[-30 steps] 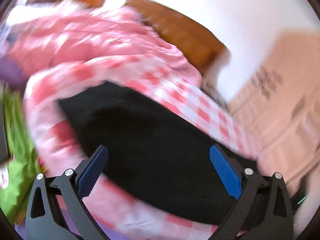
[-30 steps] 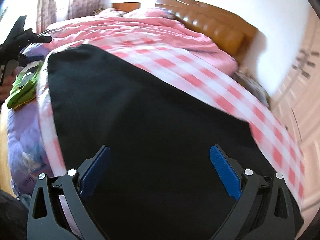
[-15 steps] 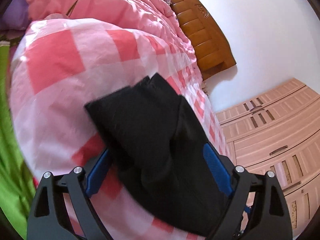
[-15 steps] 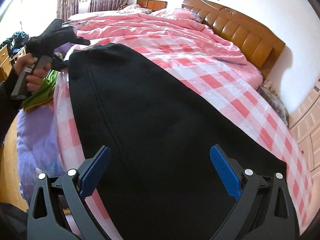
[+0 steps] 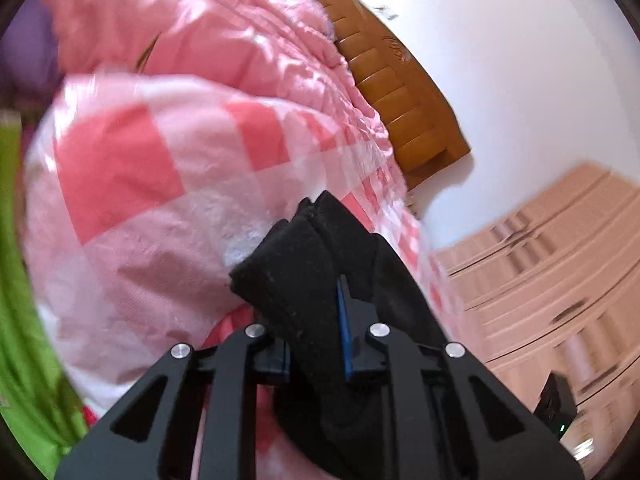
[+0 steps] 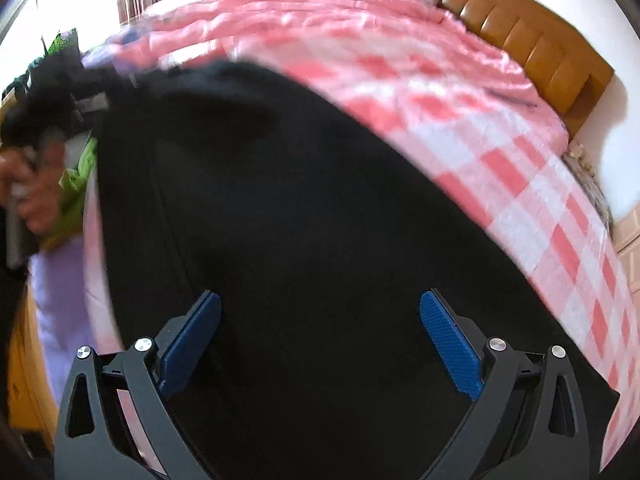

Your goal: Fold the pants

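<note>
A: Pants (image 5: pixel 316 280), black, are clamped at one bunched end between the blue pads (image 5: pixel 343 332) of the left gripper (image 5: pixel 314 336), whose jaws are drawn nearly together on the cloth.

B: And the right gripper (image 6: pixel 320 340)?

A: Its pads (image 6: pixel 450 348) are spread wide with nothing pinched between them; it is held over the pants (image 6: pixel 300 220), which are laid flat across the near side of the bed.

B: What is seen around them?

A: A pink checked blanket (image 6: pixel 520 184) is spread under the pants, with a rumpled pink quilt (image 6: pixel 320 16) farther off and a brown headboard (image 6: pixel 532 40) at the far right. Green cloth (image 5: pixel 24 320) is seen at the left edge of the left view, and a wardrobe (image 5: pixel 560 280) at its right. In the right view the left hand (image 6: pixel 28 196) is made out, blurred, at the far left.
</note>
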Demonstrator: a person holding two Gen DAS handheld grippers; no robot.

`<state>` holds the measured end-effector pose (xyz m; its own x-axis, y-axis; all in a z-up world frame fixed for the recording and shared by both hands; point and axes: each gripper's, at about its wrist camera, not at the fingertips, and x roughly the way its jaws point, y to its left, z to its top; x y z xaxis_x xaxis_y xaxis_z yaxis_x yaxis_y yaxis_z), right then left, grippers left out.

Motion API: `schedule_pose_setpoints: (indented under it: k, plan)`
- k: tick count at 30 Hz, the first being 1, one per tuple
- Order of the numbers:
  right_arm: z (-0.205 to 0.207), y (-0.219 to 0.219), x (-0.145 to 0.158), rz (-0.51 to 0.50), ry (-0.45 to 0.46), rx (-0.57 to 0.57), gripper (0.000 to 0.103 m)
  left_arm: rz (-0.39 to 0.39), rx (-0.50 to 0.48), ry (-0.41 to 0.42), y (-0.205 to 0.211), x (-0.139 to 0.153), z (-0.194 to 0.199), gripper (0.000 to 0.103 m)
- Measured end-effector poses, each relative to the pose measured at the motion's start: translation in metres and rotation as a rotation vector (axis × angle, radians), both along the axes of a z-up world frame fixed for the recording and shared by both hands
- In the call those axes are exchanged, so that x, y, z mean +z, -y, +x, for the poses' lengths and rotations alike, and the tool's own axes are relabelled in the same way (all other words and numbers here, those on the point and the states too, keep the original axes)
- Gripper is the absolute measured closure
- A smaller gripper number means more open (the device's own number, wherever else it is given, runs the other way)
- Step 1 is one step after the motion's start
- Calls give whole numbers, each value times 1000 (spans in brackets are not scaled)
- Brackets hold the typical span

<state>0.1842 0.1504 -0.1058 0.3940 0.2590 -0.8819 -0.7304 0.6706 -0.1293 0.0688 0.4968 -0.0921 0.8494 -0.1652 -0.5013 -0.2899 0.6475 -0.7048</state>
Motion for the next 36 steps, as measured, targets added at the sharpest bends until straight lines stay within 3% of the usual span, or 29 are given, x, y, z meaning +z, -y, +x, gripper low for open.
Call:
schedule_pose_setpoints:
  k: [5, 7, 10, 13, 15, 18, 22, 23, 24, 25, 26, 27, 30, 31, 34, 36]
  plan:
    - [4, 11, 0, 48, -41, 1, 5, 240, -22, 73, 52, 70, -6, 88]
    - [0, 28, 17, 92, 5, -40, 5, 348, -59, 118, 89, 104, -7, 88]
    - [-3, 86, 50, 290, 23, -172, 5, 530, -153, 179, 165, 146, -11, 88]
    - [-4, 170, 76, 467, 36, -356, 5, 674, -249, 224, 242, 163, -8, 88]
    - [-9, 221, 88, 530, 61, -463, 5, 767, -318, 241, 297, 160, -5, 88]
    - [-27, 291, 100, 594, 110, -598, 5, 916, -442, 198, 382, 131, 4, 88]
    - [-50, 348, 100, 594, 127, -689, 5, 1060, -639, 63, 470, 56, 25, 85]
    - [-54, 355, 98, 593, 121, -699, 5, 1085, -660, 44, 476, 44, 27, 82]
    - [-58, 361, 93, 596, 110, -706, 5, 1122, -672, 40, 484, 34, 25, 71]
    - [-60, 365, 89, 603, 97, -705, 5, 1167, -686, 57, 492, 29, 21, 51]
    - [-61, 367, 84, 616, 80, -699, 5, 1163, -725, 72, 496, 29, 16, 38]
    - [-61, 367, 82, 625, 69, -694, 5, 1109, -814, 120, 499, 35, 6, 23]
    - [-59, 359, 78, 642, 44, -667, 5, 1051, -912, 229, 490, 50, -25, 16]
    - [-60, 352, 77, 650, 38, -650, 5, 1055, -886, 229, 483, 54, -31, 16]
    - [-64, 327, 76, 685, 0, -559, 5, 956, -728, 188, 434, 66, -43, 16]
    - [-66, 304, 70, 705, -69, -482, 7, 881, -564, 138, 381, 67, -44, 16]
